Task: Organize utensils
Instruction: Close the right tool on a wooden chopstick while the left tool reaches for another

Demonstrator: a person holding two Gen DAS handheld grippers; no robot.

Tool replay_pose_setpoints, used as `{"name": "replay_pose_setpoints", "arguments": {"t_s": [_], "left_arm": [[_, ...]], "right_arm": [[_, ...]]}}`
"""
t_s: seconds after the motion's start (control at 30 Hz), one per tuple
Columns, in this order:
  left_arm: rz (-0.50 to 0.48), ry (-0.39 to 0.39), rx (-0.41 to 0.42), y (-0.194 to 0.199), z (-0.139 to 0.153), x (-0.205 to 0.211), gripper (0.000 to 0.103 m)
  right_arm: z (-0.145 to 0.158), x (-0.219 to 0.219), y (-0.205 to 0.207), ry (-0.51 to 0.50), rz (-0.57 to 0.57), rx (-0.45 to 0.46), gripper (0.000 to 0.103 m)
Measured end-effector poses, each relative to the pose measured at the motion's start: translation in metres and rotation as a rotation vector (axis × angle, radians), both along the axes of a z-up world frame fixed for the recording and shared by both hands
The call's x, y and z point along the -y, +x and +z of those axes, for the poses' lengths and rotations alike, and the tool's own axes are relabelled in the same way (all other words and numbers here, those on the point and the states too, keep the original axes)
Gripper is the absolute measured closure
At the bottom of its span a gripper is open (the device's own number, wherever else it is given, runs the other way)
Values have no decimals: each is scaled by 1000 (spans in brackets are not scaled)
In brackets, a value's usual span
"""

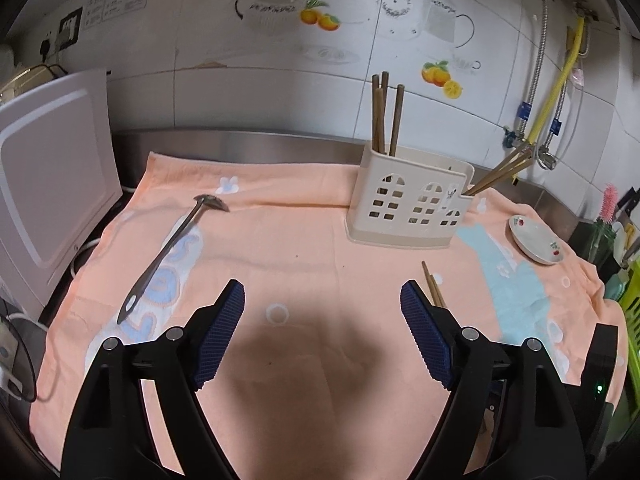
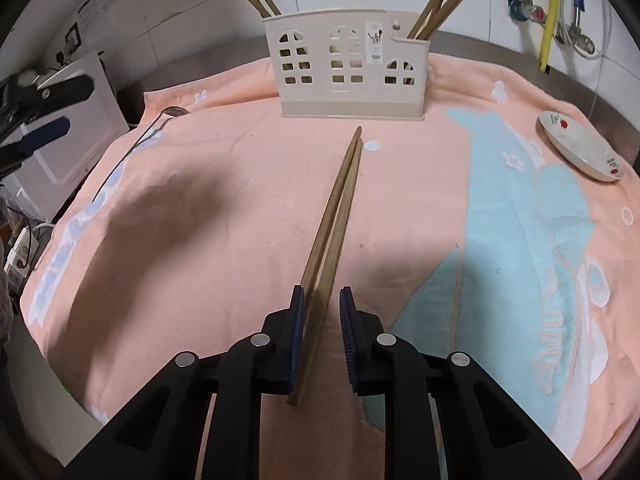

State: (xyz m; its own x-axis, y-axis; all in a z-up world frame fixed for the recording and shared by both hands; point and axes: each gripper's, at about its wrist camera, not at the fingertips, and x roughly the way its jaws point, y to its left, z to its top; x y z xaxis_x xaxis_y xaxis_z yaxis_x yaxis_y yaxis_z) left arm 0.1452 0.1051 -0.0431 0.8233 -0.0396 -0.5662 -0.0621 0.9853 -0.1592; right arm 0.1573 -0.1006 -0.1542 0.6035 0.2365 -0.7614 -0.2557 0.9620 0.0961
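Your left gripper (image 1: 322, 300) hangs over the peach towel (image 1: 304, 248) with its blue-padded jaws spread wide and nothing between them. A metal ladle (image 1: 172, 248) lies on the towel to your left, bowl end toward the wall. Ahead and to the right stands the cream utensil holder (image 1: 412, 204), with chopsticks (image 1: 386, 116) upright in it. A small dish (image 1: 536, 240) sits further right.

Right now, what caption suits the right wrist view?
Open right tool straddles a chopstick pair before the utensil holder.
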Motion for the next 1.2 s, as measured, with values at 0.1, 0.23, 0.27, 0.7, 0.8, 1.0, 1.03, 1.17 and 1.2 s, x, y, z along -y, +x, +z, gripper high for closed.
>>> {"name": "replay_pose_setpoints", "arguments": {"t_s": [0.1, 0.23, 0.27, 0.7, 0.8, 1.0, 1.03, 1.17, 1.2], "left_arm": [[1, -9, -6, 0, -3, -2, 23], [3, -15, -9, 0, -5, -4, 23], [5, -17, -11, 0, -6, -4, 23], [7, -31, -42, -2, -17, -2, 22], [-8, -29, -53, -2, -20, 4, 22], [-36, -26, -89, -3, -31, 18, 21], [-41, -24, -95, -4, -33, 20, 21], [-72, -13, -126, -4, -43, 35, 17], [-79, -9, -132, -4, -45, 38, 17]], "right_arm": [[-3, 0, 2, -3, -7, -8, 88], [-5, -1, 4, -3, -8, -16, 89], [-5, -2, 4, -6, -9, -16, 90], [-10, -6, 10, -40, -15, -18, 93], [-10, -3, 10, -25, -20, -14, 94], [-3, 11, 7, -2, -38, 5, 96], [0, 14, 5, -2, -39, 13, 96], [9, 24, 0, 3, -42, 42, 96], [11, 25, -1, 6, -42, 47, 96]]}}
